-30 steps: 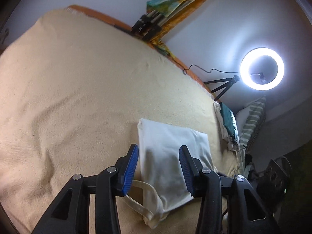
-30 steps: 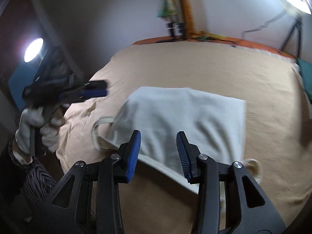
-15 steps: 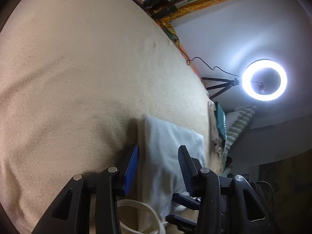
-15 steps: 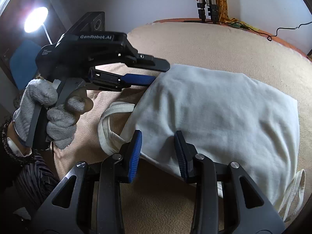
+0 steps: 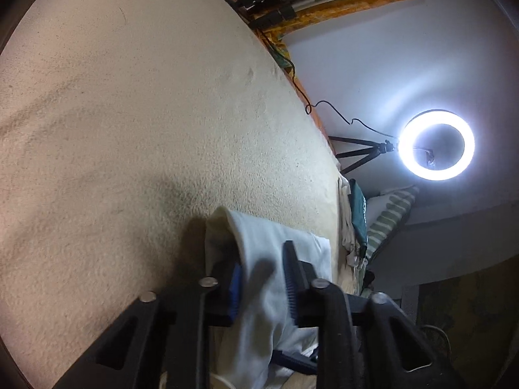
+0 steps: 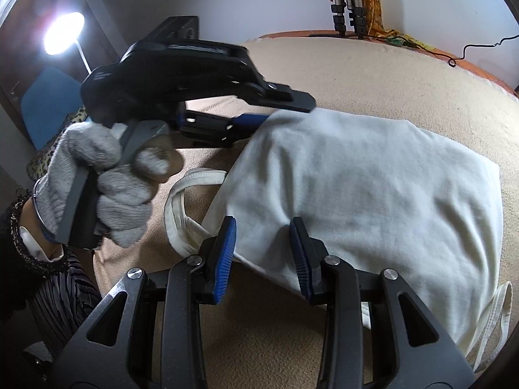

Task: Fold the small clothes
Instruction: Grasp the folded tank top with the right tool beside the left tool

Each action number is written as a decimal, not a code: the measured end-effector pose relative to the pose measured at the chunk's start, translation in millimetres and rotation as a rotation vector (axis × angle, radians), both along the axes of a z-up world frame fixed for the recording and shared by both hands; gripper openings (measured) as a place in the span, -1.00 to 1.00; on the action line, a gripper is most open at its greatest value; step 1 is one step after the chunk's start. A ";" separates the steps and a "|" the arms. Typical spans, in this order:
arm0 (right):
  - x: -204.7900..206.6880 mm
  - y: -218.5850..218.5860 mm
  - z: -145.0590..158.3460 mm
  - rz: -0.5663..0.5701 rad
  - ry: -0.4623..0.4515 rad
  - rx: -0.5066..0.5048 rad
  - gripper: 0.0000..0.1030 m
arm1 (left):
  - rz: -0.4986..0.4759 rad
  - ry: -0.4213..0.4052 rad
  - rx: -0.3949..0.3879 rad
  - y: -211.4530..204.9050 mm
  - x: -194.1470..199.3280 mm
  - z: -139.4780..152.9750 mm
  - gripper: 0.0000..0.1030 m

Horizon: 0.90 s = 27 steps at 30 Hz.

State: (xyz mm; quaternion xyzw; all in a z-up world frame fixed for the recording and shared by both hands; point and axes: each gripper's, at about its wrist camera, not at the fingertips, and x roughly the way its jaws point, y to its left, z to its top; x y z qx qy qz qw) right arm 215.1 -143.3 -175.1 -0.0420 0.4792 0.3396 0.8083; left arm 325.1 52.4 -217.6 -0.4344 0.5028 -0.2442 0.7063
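Note:
A white cloth tote bag lies on the beige blanket, its handle loops trailing at the left end. My left gripper has closed on the bag's far left corner and lifts that fold of cloth; it shows in the right wrist view, held by a grey-gloved hand. My right gripper is open, its blue pads straddling the bag's near edge, with cloth between the fingers.
A ring light on a tripod stands past the bed's far edge. A pile of clothes and a striped pillow lie at that end. Folded tripods lean on the wall. A lamp and blue chair stand on the left.
My left gripper moved down onto the bag's corner, closed on it and raised the cloth. My right gripper came close to the bag's near edge and stays open.

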 end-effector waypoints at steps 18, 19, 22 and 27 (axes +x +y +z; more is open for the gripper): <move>22.9 -100.2 46.5 -0.151 0.037 0.201 -0.26 | 0.114 -0.161 0.343 26.5 -32.1 50.4 -0.23; 28.0 -116.6 47.4 -0.197 0.044 0.217 -0.26 | 0.097 -0.154 0.337 26.1 -36.9 50.3 -0.09; 44.0 -159.6 40.0 -0.318 0.084 0.223 -0.26 | 0.055 -0.127 0.312 21.9 -46.7 45.3 0.05; 52.6 -188.3 11.5 -0.404 0.185 0.217 -0.26 | 0.018 -0.027 0.245 19.5 -53.6 26.2 0.06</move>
